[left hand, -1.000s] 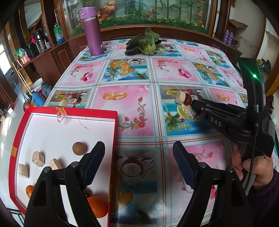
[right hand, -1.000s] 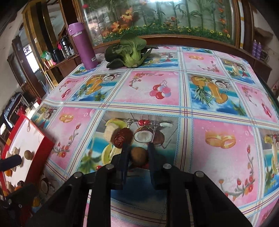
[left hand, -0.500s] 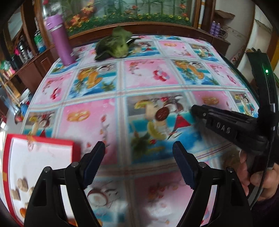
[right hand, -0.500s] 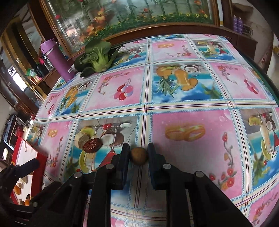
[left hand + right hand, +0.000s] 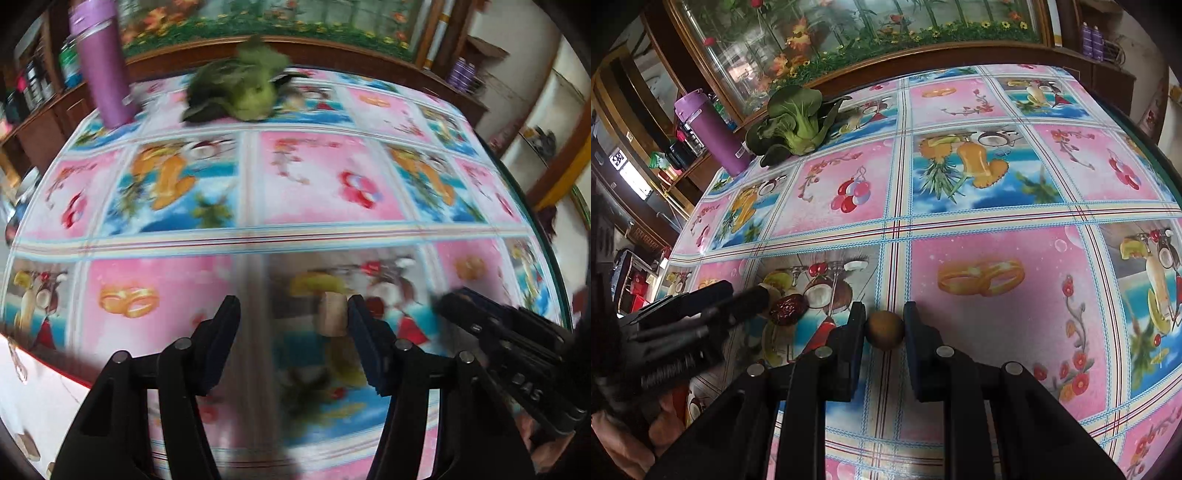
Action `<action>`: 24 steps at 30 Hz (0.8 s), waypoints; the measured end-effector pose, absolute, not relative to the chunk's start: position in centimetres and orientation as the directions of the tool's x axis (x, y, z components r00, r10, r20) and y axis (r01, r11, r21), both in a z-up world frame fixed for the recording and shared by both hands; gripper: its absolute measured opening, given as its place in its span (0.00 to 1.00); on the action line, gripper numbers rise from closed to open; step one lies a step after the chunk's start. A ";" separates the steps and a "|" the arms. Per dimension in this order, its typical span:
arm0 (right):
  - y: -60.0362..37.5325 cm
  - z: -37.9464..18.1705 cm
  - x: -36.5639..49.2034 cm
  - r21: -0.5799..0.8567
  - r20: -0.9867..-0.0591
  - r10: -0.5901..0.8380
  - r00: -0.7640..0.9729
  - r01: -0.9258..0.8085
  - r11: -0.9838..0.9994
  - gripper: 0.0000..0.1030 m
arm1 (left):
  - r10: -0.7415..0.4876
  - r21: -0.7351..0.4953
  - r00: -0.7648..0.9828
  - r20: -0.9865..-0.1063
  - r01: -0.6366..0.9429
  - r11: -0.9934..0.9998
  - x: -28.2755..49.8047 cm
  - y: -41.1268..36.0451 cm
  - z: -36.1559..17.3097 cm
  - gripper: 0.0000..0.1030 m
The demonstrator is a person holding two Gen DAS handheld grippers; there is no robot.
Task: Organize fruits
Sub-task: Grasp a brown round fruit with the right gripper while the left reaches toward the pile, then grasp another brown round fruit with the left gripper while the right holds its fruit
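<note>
My right gripper is shut on a small round brown fruit, held just above the patterned tablecloth. My left gripper is open over the table, and a pale beige chunk sits just inside its right finger. In the right wrist view the left gripper reaches in from the left, its tips beside a wrinkled dark red date. The right gripper shows at the right of the blurred left wrist view. A corner of the red-rimmed white tray lies at lower left.
A bok choy and a purple flask stand at the table's far side, before a wooden cabinet with a flower picture. The table's right edge curves close by. A hand holds the left gripper.
My left gripper has swung right, off the tray and over to the beige chunk and the date. My right gripper has carried the brown fruit a little to the right.
</note>
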State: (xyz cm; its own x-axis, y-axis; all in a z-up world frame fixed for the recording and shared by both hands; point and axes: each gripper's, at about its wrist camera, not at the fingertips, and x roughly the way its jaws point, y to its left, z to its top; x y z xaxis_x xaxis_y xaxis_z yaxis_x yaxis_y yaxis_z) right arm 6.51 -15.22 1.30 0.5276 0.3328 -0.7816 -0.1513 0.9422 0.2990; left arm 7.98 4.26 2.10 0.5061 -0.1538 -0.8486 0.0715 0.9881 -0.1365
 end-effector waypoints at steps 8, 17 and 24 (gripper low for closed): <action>-15.3 1.3 6.5 0.299 -0.782 0.332 0.527 -0.150 0.942 0.19 | -0.005 -0.006 0.558 -0.830 0.000 1.000 7.2 5.3 4.0 0.61; -15.6 1.2 6.7 0.327 -0.777 0.354 0.521 -0.147 0.934 0.19 | -0.055 0.079 0.543 -0.838 0.220 0.972 7.2 -0.2 3.0 0.61; -15.6 1.2 6.7 0.330 -0.776 0.357 0.519 -0.147 0.932 0.19 | -0.068 0.121 0.534 -0.843 0.312 0.942 7.4 -1.5 1.9 0.59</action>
